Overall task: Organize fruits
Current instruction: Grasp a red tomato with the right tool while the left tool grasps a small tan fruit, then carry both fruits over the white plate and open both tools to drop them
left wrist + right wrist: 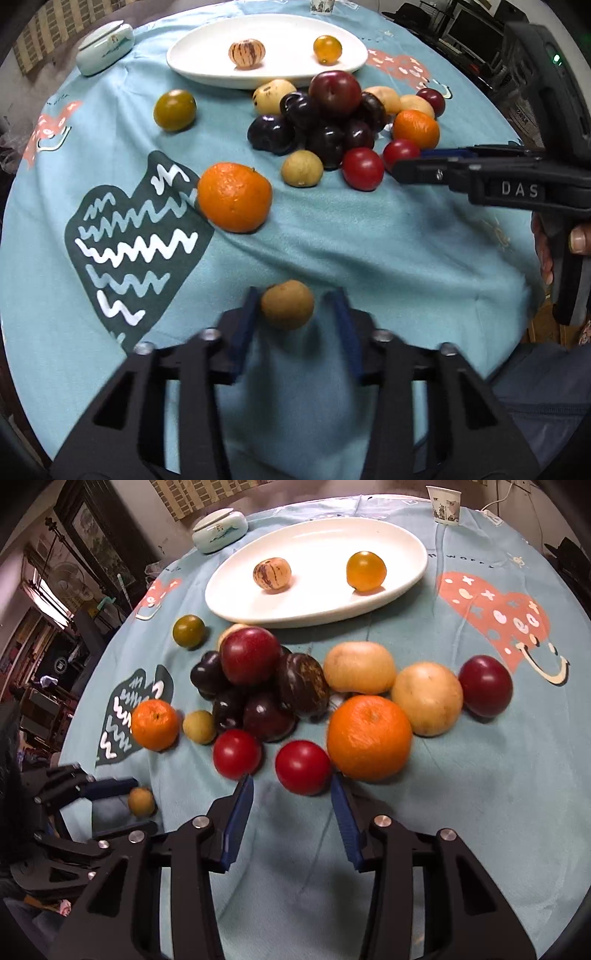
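A dim room with shelves and dark furniture lies behind a round bench (480,812) covered by a light blue cloth (369,240) with pink hearts and a dark green heart printed on it.

One big white oval plate (317,602) sits at the far side. Two fruits lie on it, apart from each other: one striped pale fruit (272,573) and one yellow-orange round fruit (366,571). Beside the plate are one small pale lidded dish (220,530) and one paper cup (444,504).

In front of the plate is a heap of fruit. There are two oranges: a big orange (369,737) by the heap and a smaller orange (155,724) off to the side. I count three tan, potato-like fruits in the right wrist view; a fourth may peek out behind the heap. The dark plums (258,686) are bunched up, so I cannot count them for sure. There are two red tomatoes (236,753) at the near edge, one olive-green fruit (188,631) alone, and two small tan round fruits.

The left hand-held gripper (288,306) has one small tan fruit (287,304) between its blue pads; one pad touches it, the other has a gap, so it is not squeezed. The right hand-held gripper (291,786) stands with its jaws apart around the nearer red tomato (303,767), not pressing it.
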A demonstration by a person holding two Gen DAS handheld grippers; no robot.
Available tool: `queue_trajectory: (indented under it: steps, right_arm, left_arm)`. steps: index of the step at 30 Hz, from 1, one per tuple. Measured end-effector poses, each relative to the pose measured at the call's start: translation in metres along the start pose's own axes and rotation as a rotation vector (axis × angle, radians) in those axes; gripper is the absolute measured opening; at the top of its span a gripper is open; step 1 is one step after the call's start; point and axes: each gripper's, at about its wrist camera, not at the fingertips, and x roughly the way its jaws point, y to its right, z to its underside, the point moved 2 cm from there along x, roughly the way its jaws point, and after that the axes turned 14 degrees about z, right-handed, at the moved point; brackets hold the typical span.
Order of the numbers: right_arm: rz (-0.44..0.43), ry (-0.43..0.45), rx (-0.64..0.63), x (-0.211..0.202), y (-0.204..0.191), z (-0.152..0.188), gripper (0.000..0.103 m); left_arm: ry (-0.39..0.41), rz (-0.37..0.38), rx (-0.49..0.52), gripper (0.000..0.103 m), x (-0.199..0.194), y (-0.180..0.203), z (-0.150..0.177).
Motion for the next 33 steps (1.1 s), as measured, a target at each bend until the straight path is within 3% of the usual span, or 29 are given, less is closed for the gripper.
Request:
queue_trajectory:
  steps: [3,8,16,24,33]
  right_arm:
    - [0.01,0.01,-0.017,0.003,-0.003,-0.007,0.032]
    - [-0.023,0.0,-0.007,0.004,0.003,-0.01,0.03]
    - [-0.071,0.036,0.007,-0.026,0.013,-0.001,0.03]
    - [-0.088,0.04,0.051,-0.043,0.026,0.014,0.03]
    - [-0.133,0.078,0.051,-0.054,0.017,0.008,0.03]
  left_arm:
    - [-0.001,0.02,-0.016,0.028,0.0,-0.004,0.0]
    - [0.006,0.022,-0.022,0.028,-0.004,-0.006,0.001]
    - [0.084,0.064,-0.012,0.028,-0.041,0.004,-0.012]
    - [0.15,0.077,0.049,0.028,-0.059,0.03,-0.046]
    - [0.216,0.055,0.021,0.028,-0.06,0.044,-0.101]
